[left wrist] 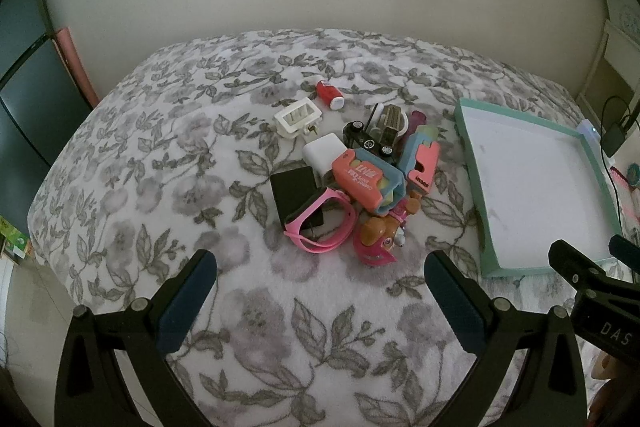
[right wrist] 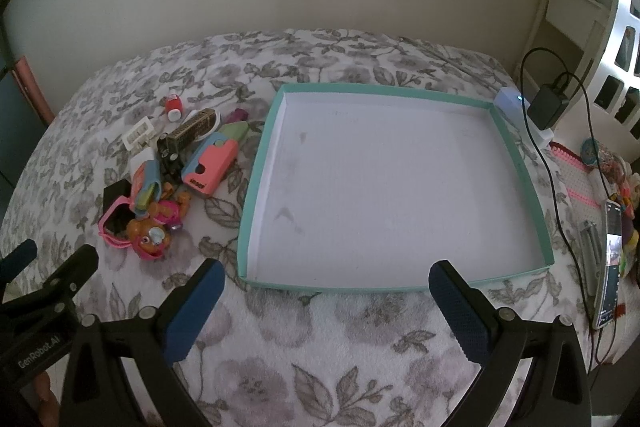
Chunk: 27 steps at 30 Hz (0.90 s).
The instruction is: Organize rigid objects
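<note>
Toys lie heaped on the floral blanket, just left of the teal tray (white inside, nothing in it). The left gripper hovers near the heap, jaws apart; the right gripper, likewise apart, faces the tray. Only the right view shows the phone at the far right.

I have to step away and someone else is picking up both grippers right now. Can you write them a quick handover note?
Left gripper: open, holding nothing, hovering over the bedspread in front of the pile.
Right gripper: open, holding nothing, at the near edge of the teal tray.
Things: all in one pile left of the tray, including a pink watch band, a toy dog, a white charger and a red bottle at the back.
Done: nothing; the tray holds no items.
Left: move every piece into the tray.
</note>
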Each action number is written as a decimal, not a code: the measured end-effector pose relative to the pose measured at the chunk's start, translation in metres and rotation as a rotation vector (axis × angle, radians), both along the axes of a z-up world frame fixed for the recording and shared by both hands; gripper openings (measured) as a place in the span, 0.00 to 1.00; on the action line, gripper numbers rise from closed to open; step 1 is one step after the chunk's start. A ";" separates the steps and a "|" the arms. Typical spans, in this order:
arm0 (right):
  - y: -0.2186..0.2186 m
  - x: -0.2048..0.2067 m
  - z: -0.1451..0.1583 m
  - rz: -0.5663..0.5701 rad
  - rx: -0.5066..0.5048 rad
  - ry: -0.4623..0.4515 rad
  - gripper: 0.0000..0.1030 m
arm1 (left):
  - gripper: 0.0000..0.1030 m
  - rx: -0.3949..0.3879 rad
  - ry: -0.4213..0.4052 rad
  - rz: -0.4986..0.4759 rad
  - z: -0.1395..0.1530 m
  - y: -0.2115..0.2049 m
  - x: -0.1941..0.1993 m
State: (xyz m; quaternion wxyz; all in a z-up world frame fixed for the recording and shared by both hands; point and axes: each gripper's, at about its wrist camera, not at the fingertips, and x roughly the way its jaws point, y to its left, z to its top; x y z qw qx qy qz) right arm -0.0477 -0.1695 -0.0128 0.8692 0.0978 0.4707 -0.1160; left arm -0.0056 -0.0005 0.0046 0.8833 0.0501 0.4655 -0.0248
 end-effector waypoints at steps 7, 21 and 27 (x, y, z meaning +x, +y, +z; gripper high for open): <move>0.001 0.001 -0.001 0.004 0.000 0.004 1.00 | 1.00 0.000 0.001 0.001 -0.002 0.001 0.000; 0.001 0.001 0.000 0.010 0.000 0.010 1.00 | 1.00 0.001 0.007 0.001 -0.005 0.002 0.001; 0.001 0.001 -0.001 0.010 0.000 0.010 1.00 | 1.00 0.001 0.007 0.001 -0.005 0.002 0.001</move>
